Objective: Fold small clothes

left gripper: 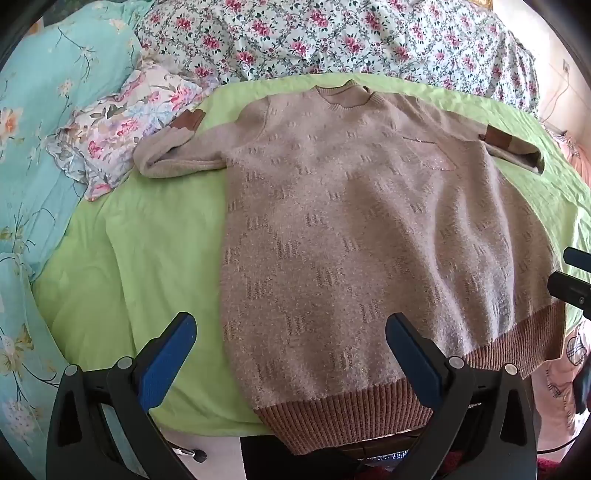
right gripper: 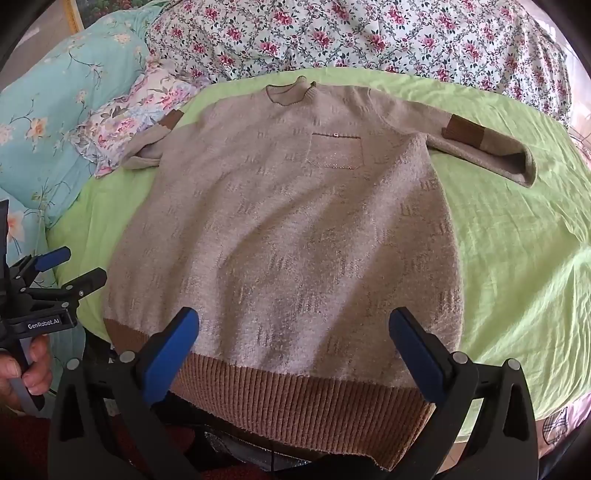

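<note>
Nearest my left camera, the left tongs (left gripper: 291, 334) stand spread wide, blue pads apart, pinching nothing; they hang over the lower left part of the sweater (left gripper: 354, 229), with its ribbed brown hem (left gripper: 343, 421) just beneath them. My right tongs (right gripper: 293, 328) are likewise spread and empty, above the middle of the hem (right gripper: 306, 402).

I record the sweater lying flat, front up, on the green sheet (left gripper: 147, 251) of the bed — collar (right gripper: 290, 92) at the far end, hem at the near edge and overhanging it slightly. A chest pocket (right gripper: 336, 149) shows on the front. Both sleeves extend outward: the one on the left of view (left gripper: 173, 158) bends back on itself and touches a floral pillow (left gripper: 122, 122); the one on the right of view (right gripper: 491, 151) lies straight on the sheet, with a brown elbow patch (right gripper: 461, 131).

Beyond the collar I note a floral quilt (right gripper: 369, 33) heaped across the far side, and a turquoise flowered cover (left gripper: 33, 147) along the left.

From the right camera, the left tongs (right gripper: 70, 267) appear at the left border, held by a hand (right gripper: 26, 369) — clear of the sweater's edge.
</note>
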Demonstrator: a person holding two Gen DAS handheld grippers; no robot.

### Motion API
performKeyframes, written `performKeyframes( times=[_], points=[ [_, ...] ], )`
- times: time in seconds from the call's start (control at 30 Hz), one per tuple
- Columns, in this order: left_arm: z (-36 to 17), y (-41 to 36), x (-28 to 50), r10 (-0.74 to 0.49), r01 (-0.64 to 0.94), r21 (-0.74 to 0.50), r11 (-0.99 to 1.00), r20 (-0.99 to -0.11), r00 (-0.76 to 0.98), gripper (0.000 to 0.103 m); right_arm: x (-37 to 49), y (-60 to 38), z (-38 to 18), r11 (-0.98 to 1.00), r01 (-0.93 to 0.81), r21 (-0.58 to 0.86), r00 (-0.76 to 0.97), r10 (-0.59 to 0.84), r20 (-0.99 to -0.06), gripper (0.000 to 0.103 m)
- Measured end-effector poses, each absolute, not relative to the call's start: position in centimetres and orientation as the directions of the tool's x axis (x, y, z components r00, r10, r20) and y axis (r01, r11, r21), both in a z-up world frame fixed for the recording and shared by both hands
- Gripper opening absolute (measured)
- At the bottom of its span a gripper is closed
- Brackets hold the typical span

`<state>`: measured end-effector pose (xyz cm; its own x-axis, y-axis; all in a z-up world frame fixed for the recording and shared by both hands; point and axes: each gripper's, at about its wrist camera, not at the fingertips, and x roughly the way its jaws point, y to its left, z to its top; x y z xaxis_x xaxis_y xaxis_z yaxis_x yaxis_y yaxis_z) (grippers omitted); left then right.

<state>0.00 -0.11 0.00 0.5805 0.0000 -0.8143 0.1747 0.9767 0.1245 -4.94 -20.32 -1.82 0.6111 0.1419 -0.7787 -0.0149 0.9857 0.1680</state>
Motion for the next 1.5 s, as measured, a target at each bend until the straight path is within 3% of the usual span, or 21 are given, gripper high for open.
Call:
performKeyframes(
  times=[0.67,1.23,1.5],
  points=[
    [0.6,-0.4,0.4,-0.026,0.174,0.09,0.981,-0.819,0.573,0.102,-4.8,-20.4,-1.3,0.985,-0.028,0.171,0.65,0.148,-0.745,0.103],
    [0.1,-0.7,0.8,0.07,0.172,0.223,0.96,-0.78,0.622,0.102,-4.1,-20.4,-1.3,0.983,-0.038,0.177,0.612,0.163,-0.774,0.102],
    [-0.1,-0.9,1.4,0.052,0.18,0.2,0.963,-0.794,0.605,0.102,-3.5,-20.7,-1.8,0.985,-0.039,0.166,0.615,0.154,-0.773,0.102]
  ],
)
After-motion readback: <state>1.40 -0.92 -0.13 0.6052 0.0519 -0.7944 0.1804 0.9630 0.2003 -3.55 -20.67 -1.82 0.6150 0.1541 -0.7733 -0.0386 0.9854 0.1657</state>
